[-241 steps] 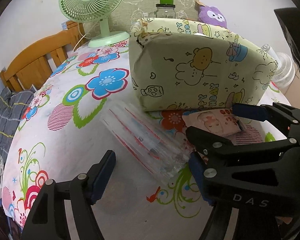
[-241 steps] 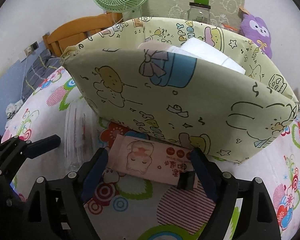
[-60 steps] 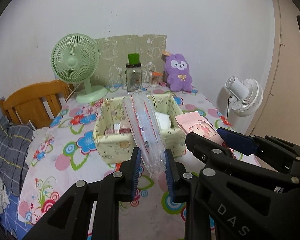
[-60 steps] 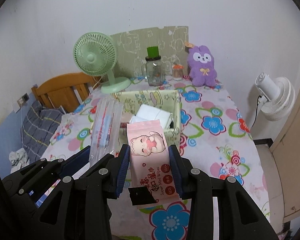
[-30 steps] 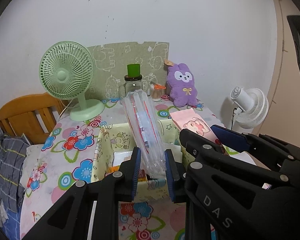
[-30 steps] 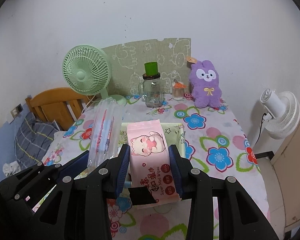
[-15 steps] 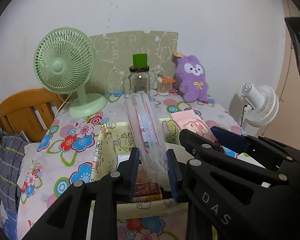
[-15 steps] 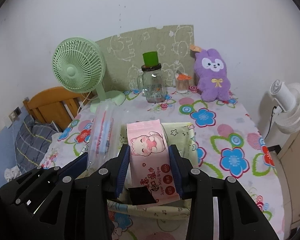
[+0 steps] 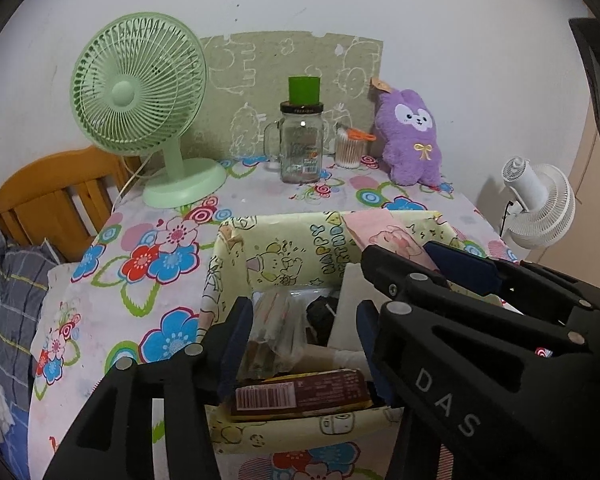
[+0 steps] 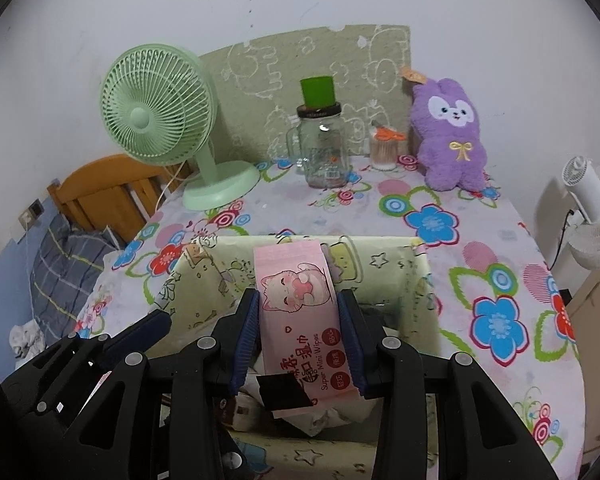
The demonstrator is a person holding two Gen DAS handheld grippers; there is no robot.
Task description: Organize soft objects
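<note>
A yellow-green cartoon-print fabric basket stands on the floral tablecloth; it also shows in the right wrist view. My left gripper is open over the basket, and the clear plastic pack lies inside below it, beside a brown packet. My right gripper is shut on a pink wet-wipes pack and holds it over the basket's opening. The pack also shows in the left wrist view.
A green desk fan, a glass jar with green lid, a cotton-swab cup and a purple plush rabbit stand at the table's back. A wooden chair is left, a white fan right.
My left gripper has opened and the clear plastic pack has dropped into the basket. Both grippers have moved closer over the basket. The right still holds the wipes.
</note>
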